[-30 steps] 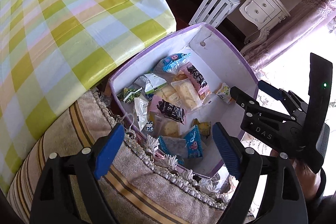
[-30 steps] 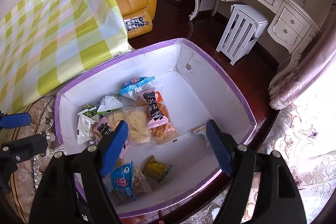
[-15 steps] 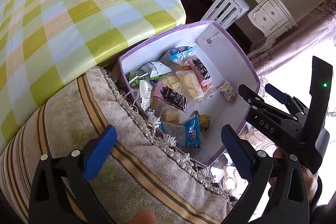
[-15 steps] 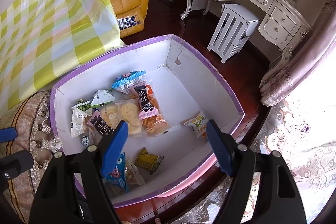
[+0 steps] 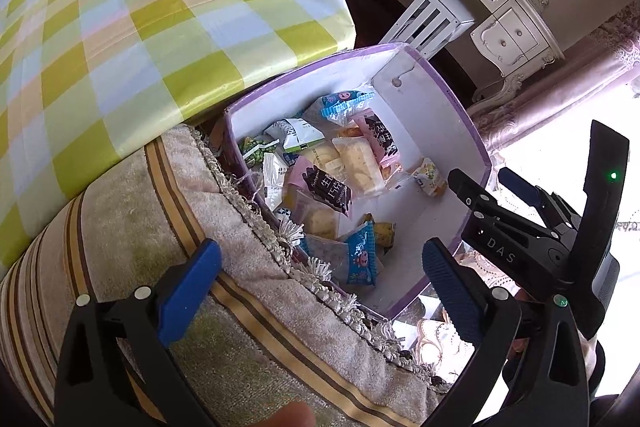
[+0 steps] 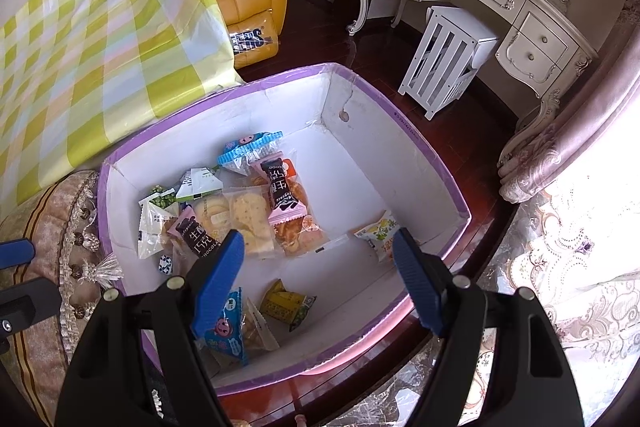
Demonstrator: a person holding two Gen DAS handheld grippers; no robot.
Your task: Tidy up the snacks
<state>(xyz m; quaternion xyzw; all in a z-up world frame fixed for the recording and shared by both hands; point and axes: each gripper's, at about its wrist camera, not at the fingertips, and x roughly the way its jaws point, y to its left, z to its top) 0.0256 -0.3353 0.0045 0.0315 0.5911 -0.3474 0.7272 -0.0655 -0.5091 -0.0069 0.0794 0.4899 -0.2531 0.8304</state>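
Both grippers hovering, fingers spread, gripping nothing; left gripper [image 5: 320,291] having just opened wider, right gripper [image 6: 318,283] over box [image 6: 424,151]. Snacks [image 6: 248,215] lying piled at box's 9 o'clock side. Risk: fingers pinching several overlapping packets, or slick wrappers slipping.

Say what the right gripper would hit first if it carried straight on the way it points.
Probably the white floor of the purple-rimmed box, around the yellow snack packet. The right gripper hangs open above it, nothing between; depth is uncertain.
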